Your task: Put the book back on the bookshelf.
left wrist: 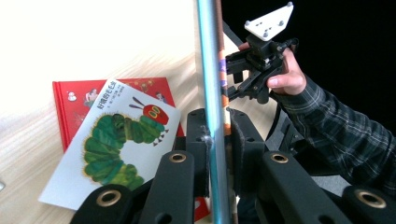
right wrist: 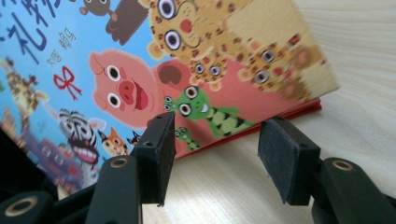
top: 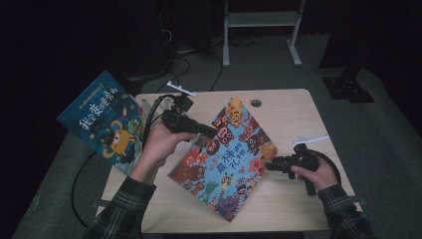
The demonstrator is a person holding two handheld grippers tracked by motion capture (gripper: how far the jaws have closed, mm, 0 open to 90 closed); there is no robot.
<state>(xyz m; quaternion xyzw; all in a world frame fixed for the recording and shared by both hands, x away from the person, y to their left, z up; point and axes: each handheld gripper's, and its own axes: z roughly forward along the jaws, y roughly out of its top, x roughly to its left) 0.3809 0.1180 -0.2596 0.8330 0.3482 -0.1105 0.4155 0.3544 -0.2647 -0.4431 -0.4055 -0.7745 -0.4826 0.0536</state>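
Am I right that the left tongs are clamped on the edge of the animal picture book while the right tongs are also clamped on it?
Not quite: the left tongs are clamped on the animal picture book, but the right tongs are not. In the right gripper view their pads stand apart over the table in front of the book's edge, gripping nothing.

right gripper [right wrist: 215, 154]: I see my jaws apart, nothing gripped | animal picture book [right wrist: 187, 70]: tilted, red edge just ahead | table [right wrist: 364, 84]: pale wood
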